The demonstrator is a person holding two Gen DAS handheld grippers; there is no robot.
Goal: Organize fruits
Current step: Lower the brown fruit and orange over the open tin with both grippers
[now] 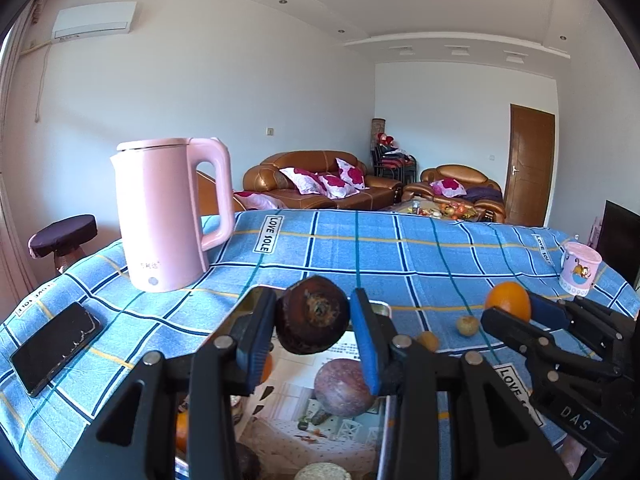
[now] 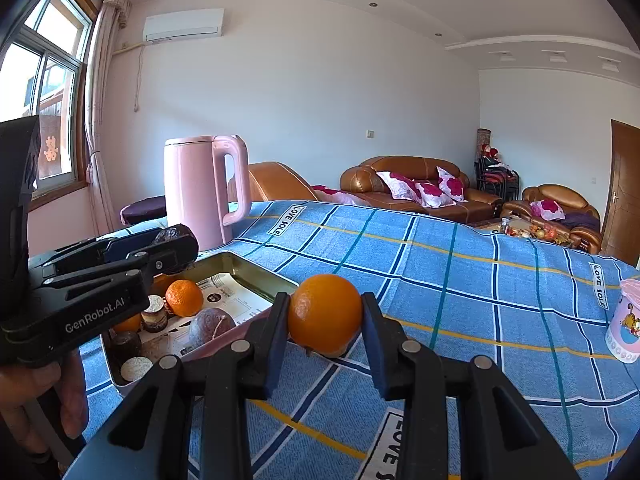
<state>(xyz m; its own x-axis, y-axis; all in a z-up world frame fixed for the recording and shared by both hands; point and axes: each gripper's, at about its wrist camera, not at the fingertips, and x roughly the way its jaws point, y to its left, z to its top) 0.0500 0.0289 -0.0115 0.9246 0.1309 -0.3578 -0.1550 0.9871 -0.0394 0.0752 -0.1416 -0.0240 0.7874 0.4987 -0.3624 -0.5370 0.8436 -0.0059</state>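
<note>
My left gripper [image 1: 313, 316] is shut on a dark brown round fruit [image 1: 313, 315] and holds it in the air above a metal tray [image 2: 248, 270] lined with printed paper. In the tray lie an orange [image 2: 184, 298], a purplish round fruit [image 1: 344, 387] and several other pieces. To the right of the tray, low over the blue checked cloth, my right gripper [image 2: 326, 314] is shut on an orange [image 2: 325, 313]. The left wrist view shows that gripper [image 1: 520, 312] at the right edge. Two small yellowish fruits [image 1: 467, 325] lie on the cloth between the grippers.
A pink kettle [image 1: 168, 216] stands behind the tray at the left. A black phone [image 1: 54, 348] lies near the table's left edge. A pink cup [image 1: 580, 268] stands at the far right. A purple-topped stool [image 1: 62, 236] is beyond the table, with sofas behind.
</note>
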